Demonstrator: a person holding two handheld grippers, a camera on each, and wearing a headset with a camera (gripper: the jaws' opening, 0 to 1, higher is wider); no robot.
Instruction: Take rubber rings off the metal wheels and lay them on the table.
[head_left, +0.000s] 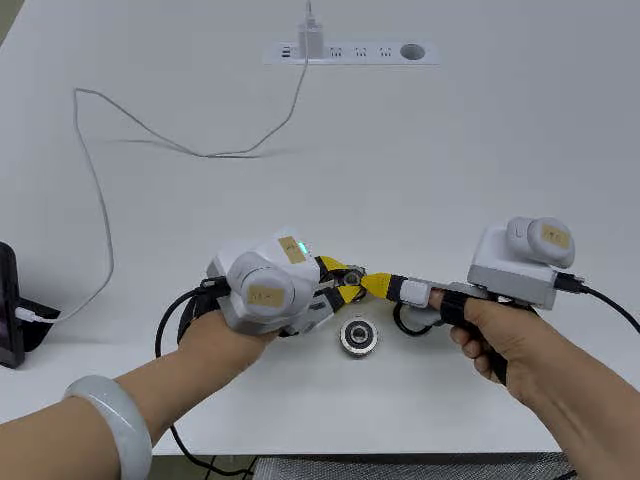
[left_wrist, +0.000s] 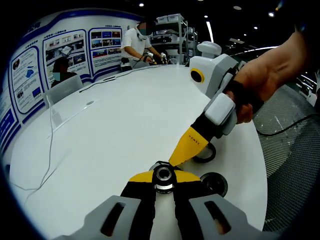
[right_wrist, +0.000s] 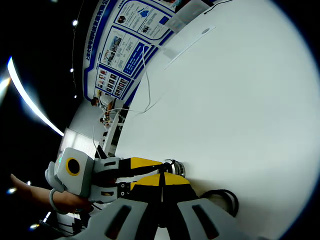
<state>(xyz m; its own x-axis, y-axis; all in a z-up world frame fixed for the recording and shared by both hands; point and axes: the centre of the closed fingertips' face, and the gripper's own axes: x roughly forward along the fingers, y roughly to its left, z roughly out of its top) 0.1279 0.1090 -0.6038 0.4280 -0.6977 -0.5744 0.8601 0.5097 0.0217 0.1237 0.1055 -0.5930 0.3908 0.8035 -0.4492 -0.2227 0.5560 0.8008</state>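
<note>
My left gripper (head_left: 343, 281) (left_wrist: 163, 176) is shut on a small metal wheel (head_left: 352, 279) (left_wrist: 163, 173) and holds it just above the white table (head_left: 420, 160). From the right, my right gripper (head_left: 368, 284) (right_wrist: 162, 176) meets that wheel (right_wrist: 173, 167), its yellow tips closed on the black rubber ring at the wheel's rim. A second metal wheel (head_left: 358, 336) (left_wrist: 215, 184) lies on the table below the jaws. One loose black rubber ring (head_left: 410, 323) (left_wrist: 205, 155) (right_wrist: 221, 199) lies beside it, under the right gripper.
A white power strip (head_left: 350, 52) with a plugged charger sits at the far edge, and its cable (head_left: 95, 190) loops down to a black device (head_left: 8, 305) at the left. The table's front edge runs close below my hands.
</note>
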